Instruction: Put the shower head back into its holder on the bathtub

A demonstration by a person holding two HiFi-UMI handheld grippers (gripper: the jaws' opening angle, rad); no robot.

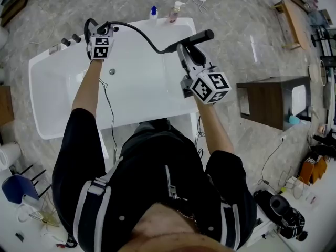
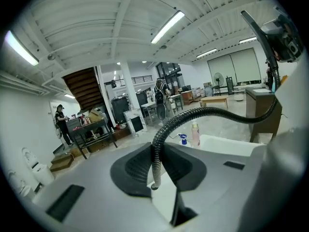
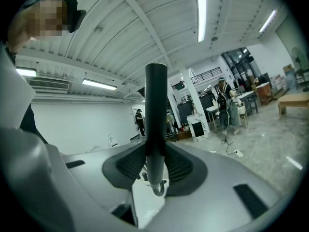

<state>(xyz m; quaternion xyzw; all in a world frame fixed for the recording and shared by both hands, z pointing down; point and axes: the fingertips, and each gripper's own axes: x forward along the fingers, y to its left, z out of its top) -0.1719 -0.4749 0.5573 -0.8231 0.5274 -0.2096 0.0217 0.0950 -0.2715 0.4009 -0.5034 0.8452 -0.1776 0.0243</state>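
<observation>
The black shower head (image 1: 195, 38) lies across the far right corner of the white bathtub (image 1: 131, 121), its handle pinched upright in my right gripper (image 1: 184, 50). In the right gripper view the handle (image 3: 155, 110) stands between the pads, and the right gripper (image 3: 155, 166) is shut on it. The black ribbed hose (image 1: 137, 31) arcs from the handle to the tub's far left corner. There my left gripper (image 1: 103, 31) is shut on it. In the left gripper view the hose (image 2: 203, 112) rises out of the left gripper (image 2: 156, 166) and curves right. I cannot make out the holder.
Two dark tap knobs (image 1: 71, 40) sit on the tub's far left rim. A blue bottle (image 1: 153, 11) and a pink pump bottle (image 1: 175, 12) stand on the far rim. A wooden cabinet (image 1: 270, 103) stands to the right on the marble floor.
</observation>
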